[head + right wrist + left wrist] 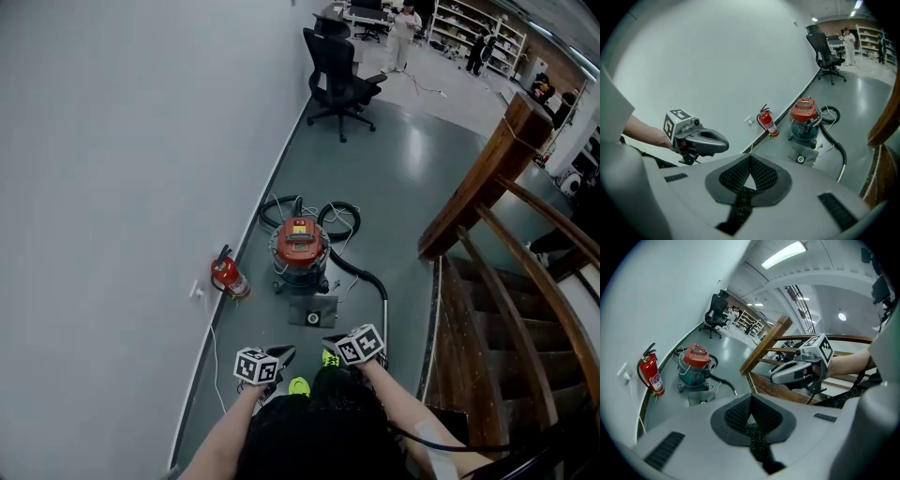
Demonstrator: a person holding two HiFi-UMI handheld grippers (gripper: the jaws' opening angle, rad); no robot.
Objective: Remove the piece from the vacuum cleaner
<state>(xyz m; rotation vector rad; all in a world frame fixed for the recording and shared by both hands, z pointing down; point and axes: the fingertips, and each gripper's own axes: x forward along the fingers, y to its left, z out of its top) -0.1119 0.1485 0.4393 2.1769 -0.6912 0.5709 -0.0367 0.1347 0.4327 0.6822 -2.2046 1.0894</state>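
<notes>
Vacuum cleaner (300, 246) looks heavy, its hose (367, 274) bendy; grab a stiff fitting once your clenched, empty left gripper (284, 356) and right gripper (332, 343) open.

Red fire extinguisher (227, 275) against the wall (122, 187), black office chair (339, 75) farther off, wooden stair railing (487, 173)

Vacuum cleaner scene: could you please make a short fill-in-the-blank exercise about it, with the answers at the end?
1. The top of the vacuum cleaner is ___.
2. The fire extinguisher stands between the vacuum cleaner and the ___.
3. The left hand-held gripper and the right hand-held gripper are both ___, holding nothing.
Missing words: red; wall; shut.
</notes>
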